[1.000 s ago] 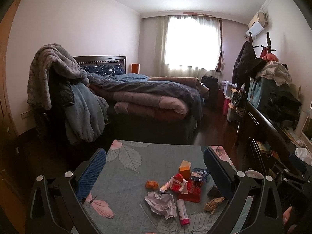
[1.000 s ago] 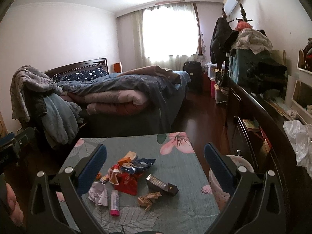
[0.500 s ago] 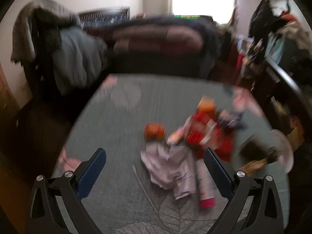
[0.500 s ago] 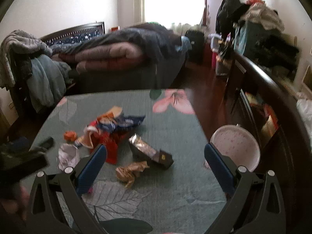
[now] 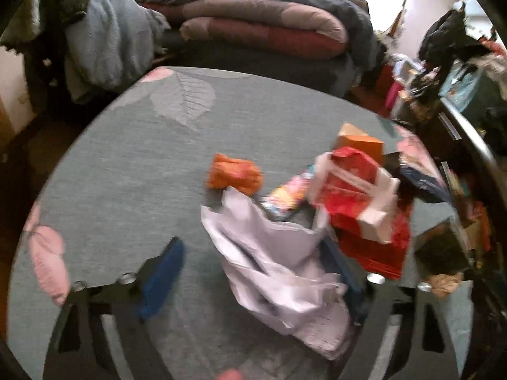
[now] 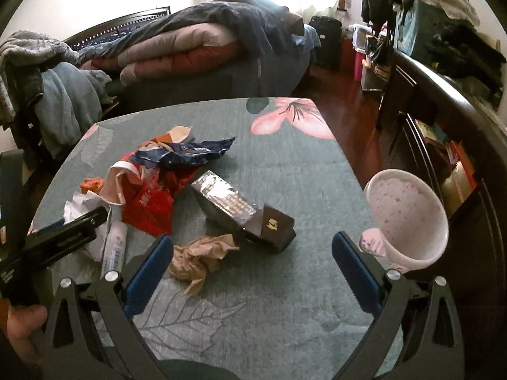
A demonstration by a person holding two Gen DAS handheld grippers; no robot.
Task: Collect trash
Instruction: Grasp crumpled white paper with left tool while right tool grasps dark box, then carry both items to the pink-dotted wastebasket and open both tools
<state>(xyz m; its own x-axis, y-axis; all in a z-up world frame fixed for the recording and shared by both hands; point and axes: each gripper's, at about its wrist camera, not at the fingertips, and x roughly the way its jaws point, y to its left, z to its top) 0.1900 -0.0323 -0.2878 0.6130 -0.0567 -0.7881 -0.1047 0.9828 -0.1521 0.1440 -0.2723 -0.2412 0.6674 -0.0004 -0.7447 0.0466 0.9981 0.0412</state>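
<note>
Closing left gripper [image 5: 253, 272] around white paper [image 5: 272, 259] near table [image 5: 126, 164] centre, pads not yet pressing. Hovering right gripper [image 6: 250, 266] wide open, empty, over brown wad [image 6: 199, 258]. Risking snagging red bag [image 5: 358, 202] lying against paper.

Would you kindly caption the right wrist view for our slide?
Right gripper, jaws open, hovers over crumpled brown paper and a dark box beside a pink bin.

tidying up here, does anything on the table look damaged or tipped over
Yes. The dark carton lies on its side, torn open so its silver lining shows. Around it sit a crumpled brown paper, crumpled white paper and a ripped red wrapper. The pink bin stands beside the table, tilted.
</note>
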